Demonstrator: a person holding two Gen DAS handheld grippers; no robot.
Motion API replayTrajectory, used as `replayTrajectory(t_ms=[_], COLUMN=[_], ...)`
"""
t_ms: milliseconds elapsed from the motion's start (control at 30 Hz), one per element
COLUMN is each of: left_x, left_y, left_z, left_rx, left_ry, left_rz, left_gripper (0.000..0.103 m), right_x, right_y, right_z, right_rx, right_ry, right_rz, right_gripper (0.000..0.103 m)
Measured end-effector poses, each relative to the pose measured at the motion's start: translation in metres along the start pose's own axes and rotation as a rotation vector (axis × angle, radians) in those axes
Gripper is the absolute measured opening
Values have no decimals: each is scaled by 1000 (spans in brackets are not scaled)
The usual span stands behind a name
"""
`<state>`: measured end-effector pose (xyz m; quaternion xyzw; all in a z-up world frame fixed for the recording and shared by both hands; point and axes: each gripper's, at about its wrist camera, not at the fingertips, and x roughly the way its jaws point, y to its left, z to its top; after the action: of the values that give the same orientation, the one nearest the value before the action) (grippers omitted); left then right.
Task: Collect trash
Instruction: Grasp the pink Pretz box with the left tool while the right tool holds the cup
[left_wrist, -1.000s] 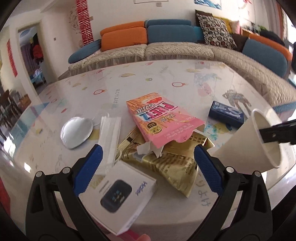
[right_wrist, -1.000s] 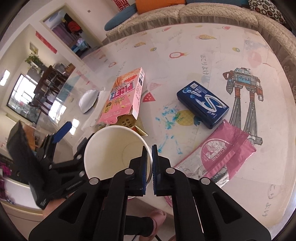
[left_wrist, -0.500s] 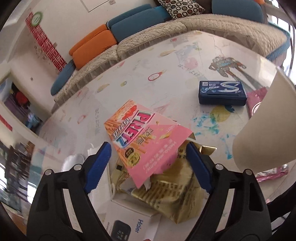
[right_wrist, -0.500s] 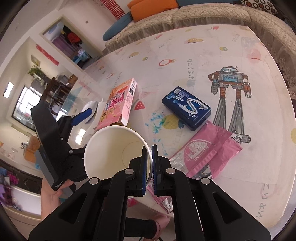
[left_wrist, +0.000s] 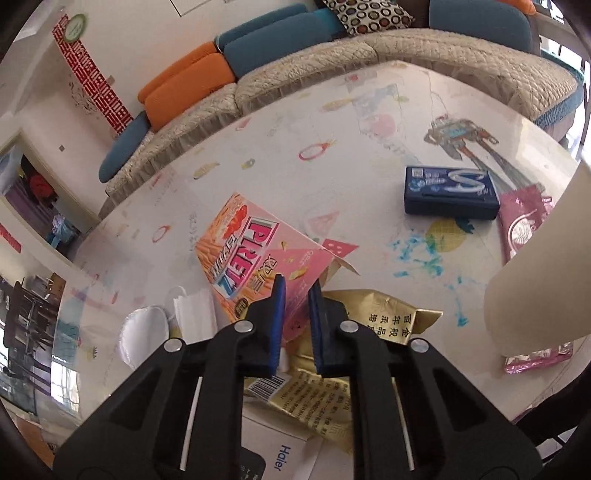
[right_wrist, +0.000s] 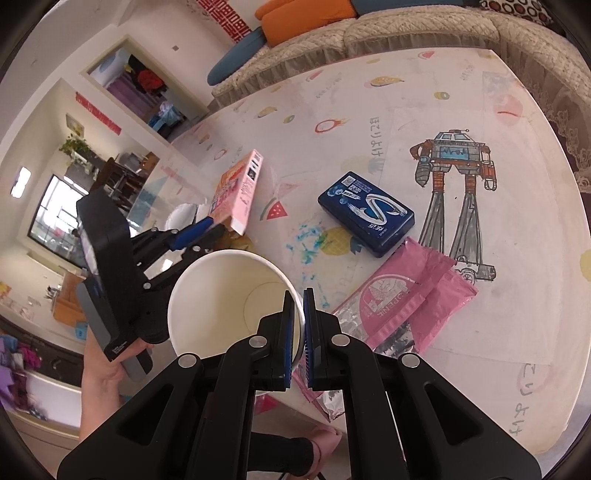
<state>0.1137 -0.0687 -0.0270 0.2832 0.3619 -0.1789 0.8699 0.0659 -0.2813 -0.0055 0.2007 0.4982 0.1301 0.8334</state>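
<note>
My left gripper (left_wrist: 296, 291) is shut on the near end of the pink Pretz box (left_wrist: 255, 258), which lies on the table over a gold wrapper (left_wrist: 369, 343). The box also shows in the right wrist view (right_wrist: 240, 192), with the left gripper (right_wrist: 207, 230) clamped on its near end. My right gripper (right_wrist: 299, 310) is shut on the rim of a white paper cup (right_wrist: 229, 299), held mouth-up at the table's near edge. The cup's side (left_wrist: 546, 273) fills the right of the left wrist view.
A dark blue gum box (right_wrist: 365, 214) and a pink foil pouch (right_wrist: 402, 302) lie right of the cup. A white tissue pack (left_wrist: 195, 314), a silver lid (left_wrist: 142, 334) and a white Haier box (left_wrist: 273, 450) lie near the left gripper. A sofa (left_wrist: 332, 62) runs behind the table.
My left gripper moved forward over the pink box and closed on its near end. The right gripper still holds the cup, shifted slightly.
</note>
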Motion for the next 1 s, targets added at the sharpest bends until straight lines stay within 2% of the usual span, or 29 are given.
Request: replayTrajectory(t_ms=[267, 600, 1000], left_x=[-26, -56, -119], left_y=[9, 24, 55], left_z=[9, 7, -4], left_rx=[-17, -71, -120], left_ry=[-86, -144, -225], left_rz=[37, 70, 156], left_gripper=[2, 1, 1], right_x=[-5, -15, -35], right_y=[7, 25, 64], right_z=[-1, 1, 0], right_rx=[-12, -47, -116], right_ry=[-14, -40, -78], right_rz=[3, 8, 14], right_gripper=[6, 6, 6])
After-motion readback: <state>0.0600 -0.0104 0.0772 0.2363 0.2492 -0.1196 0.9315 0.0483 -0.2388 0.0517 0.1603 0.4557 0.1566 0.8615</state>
